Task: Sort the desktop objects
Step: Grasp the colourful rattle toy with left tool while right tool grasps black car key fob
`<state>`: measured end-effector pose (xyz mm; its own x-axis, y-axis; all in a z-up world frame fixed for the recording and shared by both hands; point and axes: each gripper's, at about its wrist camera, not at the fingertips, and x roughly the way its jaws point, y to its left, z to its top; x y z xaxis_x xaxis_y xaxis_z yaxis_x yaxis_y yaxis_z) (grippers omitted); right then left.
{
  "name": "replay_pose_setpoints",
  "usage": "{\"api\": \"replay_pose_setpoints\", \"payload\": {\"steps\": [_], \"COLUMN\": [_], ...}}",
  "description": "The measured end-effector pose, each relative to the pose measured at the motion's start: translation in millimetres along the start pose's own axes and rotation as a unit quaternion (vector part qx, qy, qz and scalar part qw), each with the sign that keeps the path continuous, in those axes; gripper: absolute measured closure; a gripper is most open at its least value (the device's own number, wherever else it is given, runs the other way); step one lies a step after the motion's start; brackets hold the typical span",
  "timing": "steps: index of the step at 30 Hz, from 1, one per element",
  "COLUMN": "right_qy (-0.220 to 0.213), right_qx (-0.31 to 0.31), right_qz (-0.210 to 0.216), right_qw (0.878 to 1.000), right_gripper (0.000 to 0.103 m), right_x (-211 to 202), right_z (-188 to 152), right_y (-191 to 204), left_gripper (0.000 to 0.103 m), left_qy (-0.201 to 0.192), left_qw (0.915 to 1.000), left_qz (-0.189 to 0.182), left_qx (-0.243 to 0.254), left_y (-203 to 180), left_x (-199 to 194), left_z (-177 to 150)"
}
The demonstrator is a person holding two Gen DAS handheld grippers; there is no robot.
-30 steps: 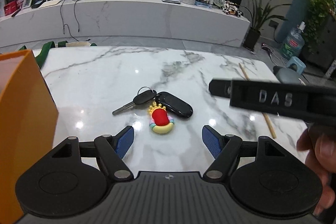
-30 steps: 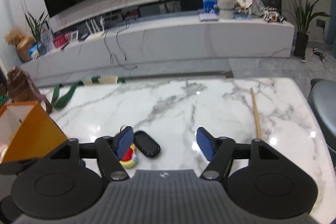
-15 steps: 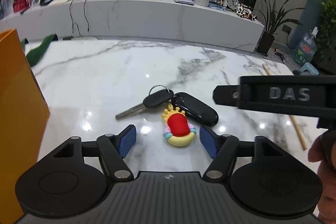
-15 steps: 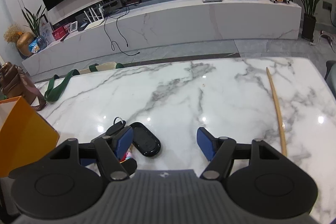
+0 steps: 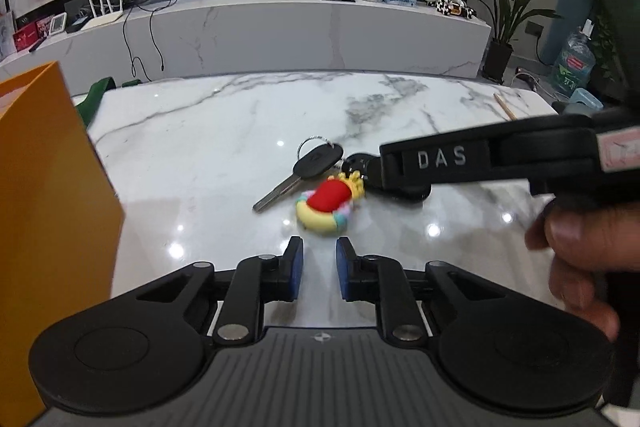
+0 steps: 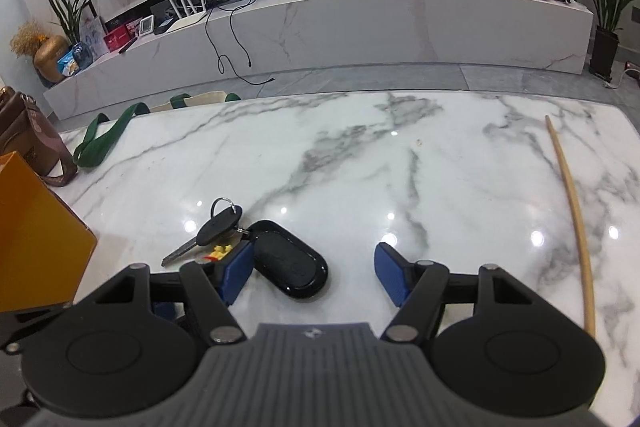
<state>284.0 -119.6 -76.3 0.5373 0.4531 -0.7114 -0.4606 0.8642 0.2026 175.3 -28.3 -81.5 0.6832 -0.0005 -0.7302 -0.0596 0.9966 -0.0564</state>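
A black-headed key (image 5: 304, 171) on a ring, a black oval fob (image 6: 290, 263) and a red-and-yellow rubber charm (image 5: 326, 205) lie together on the white marble table (image 5: 224, 147). My left gripper (image 5: 319, 273) sits just short of the charm, its blue pads nearly together with a narrow gap and nothing between them. My right gripper (image 6: 310, 277) is open, its left pad beside the fob; in the left wrist view its finger (image 5: 440, 163) covers most of the fob.
An orange box (image 5: 44, 211) stands at the table's left edge, also in the right wrist view (image 6: 36, 239). A long wooden stick (image 6: 576, 215) lies at the right. A green strap (image 6: 104, 137) hangs over the far left edge. A marble TV console lies beyond.
My left gripper's pads have closed from wide open to a narrow gap. The right gripper has moved forward and down toward the fob, its finger now over it in the left wrist view.
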Motion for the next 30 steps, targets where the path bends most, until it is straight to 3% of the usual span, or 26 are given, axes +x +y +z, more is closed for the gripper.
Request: {"api": "replay_pose_setpoints", "payload": {"steps": [2,3,5,6,7,14,17,19,22,26,30], "right_qy": [-0.002,-0.003,-0.005,-0.006,-0.005,-0.008,-0.012,-0.014,-0.015,-0.014,-0.014], "right_qx": [-0.004,-0.006,-0.013,-0.018,-0.023,-0.016,-0.008,-0.001,0.009,0.014,0.015], "right_qz": [0.002,0.003,0.005,0.005,0.005,0.01,0.01,0.014,0.02,0.023,0.025], "right_qw": [1.0,1.0,1.0,1.0,1.0,1.0,1.0,1.0,1.0,1.0,0.999], "right_gripper": [0.035,0.035,0.034,0.035,0.034,0.039,0.04,0.04,0.04,0.04,0.04], "right_x": [2,3,3,4,4,2,-1,-4,-5,-4,-4], "right_z": [1,2,1,0,0,0,0,0,0,0,1], "right_y": [1,1,4,5,7,2,-6,-11,-19,-27,-32], "left_gripper": [0.081,0.073,0.051,0.032,0.03,0.03,0.031,0.039,0.043,0.055,0.057], "left_qy": [0.003,0.003,0.0,-0.002,-0.005,-0.023,-0.041,-0.048,-0.044,-0.031,-0.036], "left_qw": [1.0,1.0,1.0,0.9999,0.9999,0.9996,0.999,0.9983,0.9977,0.9988,0.999], "left_qz": [0.001,0.003,0.008,0.01,0.01,0.013,-0.002,-0.008,-0.002,0.004,0.003], "left_qx": [0.007,0.007,0.005,0.002,-0.002,0.004,0.016,0.031,0.051,0.038,0.025], "left_y": [2,2,5,6,8,8,0,-7,-18,-14,-10], "left_x": [-2,-2,-1,1,2,8,7,9,17,28,27], "left_z": [-1,-1,0,1,2,8,10,13,15,17,17]}}
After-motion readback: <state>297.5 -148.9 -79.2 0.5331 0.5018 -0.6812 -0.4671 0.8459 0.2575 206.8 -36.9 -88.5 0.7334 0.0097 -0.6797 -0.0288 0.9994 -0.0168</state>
